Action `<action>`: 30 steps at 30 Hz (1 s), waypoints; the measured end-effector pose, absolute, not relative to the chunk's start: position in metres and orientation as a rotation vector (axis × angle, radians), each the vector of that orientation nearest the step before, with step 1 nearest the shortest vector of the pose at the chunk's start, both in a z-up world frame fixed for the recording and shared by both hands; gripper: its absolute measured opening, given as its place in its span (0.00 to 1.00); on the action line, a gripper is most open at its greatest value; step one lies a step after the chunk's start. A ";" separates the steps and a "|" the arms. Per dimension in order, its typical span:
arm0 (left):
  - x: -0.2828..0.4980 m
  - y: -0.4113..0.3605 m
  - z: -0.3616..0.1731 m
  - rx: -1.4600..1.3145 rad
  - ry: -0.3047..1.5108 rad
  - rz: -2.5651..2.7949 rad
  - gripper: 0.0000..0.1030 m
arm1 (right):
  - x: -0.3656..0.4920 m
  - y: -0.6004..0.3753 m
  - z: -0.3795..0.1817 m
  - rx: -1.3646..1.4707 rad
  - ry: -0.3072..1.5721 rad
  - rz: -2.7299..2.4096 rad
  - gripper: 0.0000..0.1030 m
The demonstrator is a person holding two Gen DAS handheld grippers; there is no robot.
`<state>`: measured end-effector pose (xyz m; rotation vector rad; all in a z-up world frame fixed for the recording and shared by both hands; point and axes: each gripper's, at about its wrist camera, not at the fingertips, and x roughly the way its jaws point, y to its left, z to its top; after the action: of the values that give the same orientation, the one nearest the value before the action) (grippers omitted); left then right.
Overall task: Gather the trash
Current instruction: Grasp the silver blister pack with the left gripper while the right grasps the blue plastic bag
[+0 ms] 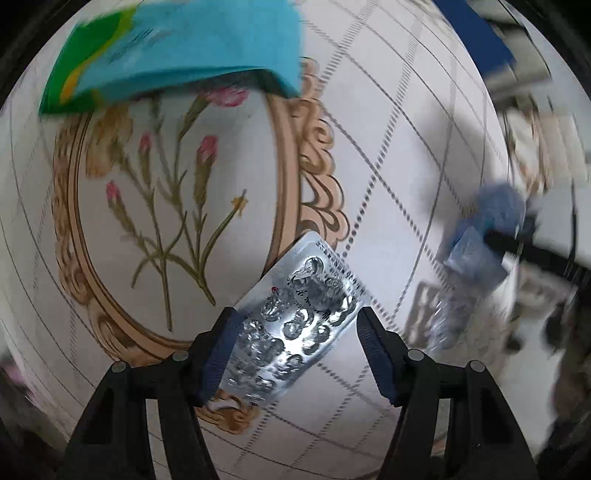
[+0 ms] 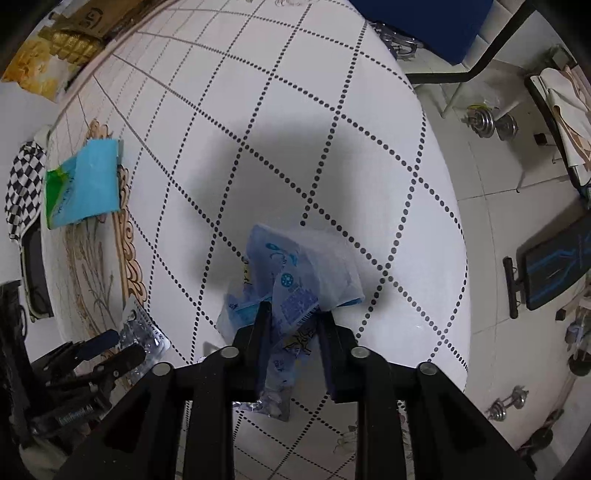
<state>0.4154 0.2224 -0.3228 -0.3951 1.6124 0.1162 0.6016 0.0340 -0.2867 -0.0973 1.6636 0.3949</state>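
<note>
A silver blister pack (image 1: 295, 306) lies slanted between the fingers of my left gripper (image 1: 297, 312), and both pads press on its edges just above the flowered tablecloth (image 1: 369, 129). The right wrist view shows that gripper (image 2: 114, 347) low at the left with the pack (image 2: 142, 328) in it. My right gripper (image 2: 294, 310) is shut on a crumpled blue and white plastic wrapper (image 2: 295, 266), which bulges out past the fingertips. In the left wrist view the wrapper (image 1: 491, 221) is at the far right, blurred. A blue and green packet (image 2: 85, 184) lies flat on the table further off.
The table's rounded edge (image 2: 458, 221) runs down the right side, with tiled floor beyond. Dumbbells (image 2: 491, 125) and a black exercise bench (image 2: 554, 266) stand on that floor. A checkered cloth (image 2: 24, 192) hangs at the left edge, and a blue chair (image 2: 424, 22) stands at the far side.
</note>
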 end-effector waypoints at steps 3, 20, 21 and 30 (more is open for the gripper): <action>0.420 0.187 -0.325 -0.097 1.652 0.024 0.62 | 0.601 0.041 -0.291 -0.154 1.663 0.382 0.42; 0.403 0.210 -0.291 -0.203 1.560 0.116 0.37 | 0.579 0.038 -0.271 -0.120 1.566 0.431 0.09; 0.398 0.211 -0.286 -0.224 1.546 0.127 0.36 | 0.576 0.037 -0.268 -0.111 1.562 0.437 0.09; 0.381 0.210 -0.312 -0.072 1.614 0.072 0.64 | 0.559 0.033 -0.257 -0.080 1.547 0.445 0.08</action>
<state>0.3815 0.2101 -0.3122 -0.0725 1.6139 0.0716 0.5590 0.0334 -0.2570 -0.0798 1.5471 0.4450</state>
